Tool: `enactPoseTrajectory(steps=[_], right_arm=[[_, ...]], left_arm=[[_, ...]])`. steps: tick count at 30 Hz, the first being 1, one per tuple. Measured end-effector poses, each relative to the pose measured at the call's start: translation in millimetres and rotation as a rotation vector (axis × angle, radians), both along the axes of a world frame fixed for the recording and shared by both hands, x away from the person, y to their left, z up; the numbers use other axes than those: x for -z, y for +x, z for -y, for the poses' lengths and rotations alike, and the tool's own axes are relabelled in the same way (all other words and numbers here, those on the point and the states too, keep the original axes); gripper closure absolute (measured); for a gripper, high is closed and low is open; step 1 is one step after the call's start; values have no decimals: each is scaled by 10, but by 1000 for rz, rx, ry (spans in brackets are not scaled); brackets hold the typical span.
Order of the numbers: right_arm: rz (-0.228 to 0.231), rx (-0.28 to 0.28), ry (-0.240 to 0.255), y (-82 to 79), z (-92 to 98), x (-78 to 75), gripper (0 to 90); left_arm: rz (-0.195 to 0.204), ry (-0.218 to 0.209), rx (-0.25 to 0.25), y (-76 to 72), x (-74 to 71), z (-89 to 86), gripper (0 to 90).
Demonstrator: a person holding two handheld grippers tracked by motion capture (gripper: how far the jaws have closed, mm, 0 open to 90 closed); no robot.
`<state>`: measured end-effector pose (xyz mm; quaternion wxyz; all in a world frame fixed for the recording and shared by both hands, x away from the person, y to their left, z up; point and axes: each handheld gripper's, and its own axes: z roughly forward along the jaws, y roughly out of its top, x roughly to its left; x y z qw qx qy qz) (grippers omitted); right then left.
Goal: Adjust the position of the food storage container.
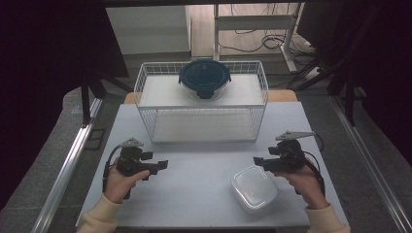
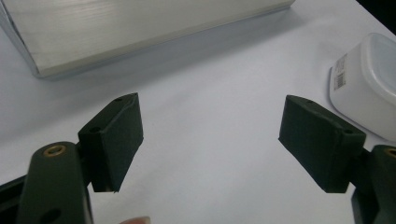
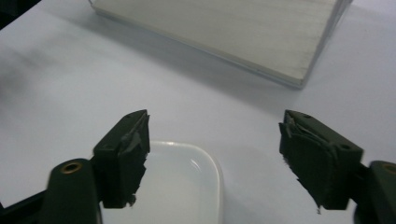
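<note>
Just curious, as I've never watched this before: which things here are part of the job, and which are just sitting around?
In use:
right gripper, open
left gripper, open
white lidded box, nearest the right gripper

Lying about:
wire rack
round dark-lidded container on the rack

high view overhead, facing forward; gripper views low, close, sharing white container [image 1: 253,188].

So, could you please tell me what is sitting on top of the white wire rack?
A round glass container with a dark blue clip-on lid sits on the upper shelf of the wire rack. The lid covers its inside, so any contents stay unseen.
</note>
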<state>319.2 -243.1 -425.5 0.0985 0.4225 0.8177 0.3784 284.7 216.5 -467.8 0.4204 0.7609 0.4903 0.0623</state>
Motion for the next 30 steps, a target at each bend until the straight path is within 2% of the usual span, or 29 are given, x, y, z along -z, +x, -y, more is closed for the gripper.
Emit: enactPoseTrajectory(steps=[5, 8, 13, 15, 17, 20, 22, 25, 27, 30], right_arm=[[-19, 16, -1, -83, 186, 12, 361], [-29, 24, -8, -160, 305, 20, 445], [-45, 18, -55, -323, 430, 26, 590], [-49, -5, -81, -417, 457, 44, 636], [-48, -29, -136, -531, 468, 74, 666], [-56, -48, -181, -661, 484, 120, 730], [-72, -71, -225, -760, 491, 190, 779], [-62, -111, -298, -870, 471, 262, 839], [-79, -144, -317, -912, 437, 300, 870], [-112, -187, -318, -927, 378, 364, 893]], left_arm=[[-10, 0, 7, 17, 24, 10, 211], [-12, 6, 9, 15, 33, 9, 210], [-19, 11, 7, 2, 50, -3, 210], [-19, 7, 8, -3, 49, -1, 210], [-12, 4, 1, -11, 41, -9, 211], [-12, -8, -10, -11, 36, -47, 212], [-20, -16, -7, -9, 38, -60, 213], [-21, -17, -6, -16, 40, -55, 213], [-22, -20, -7, -17, 42, -53, 213], [-23, -18, -8, -15, 42, -56, 213]])
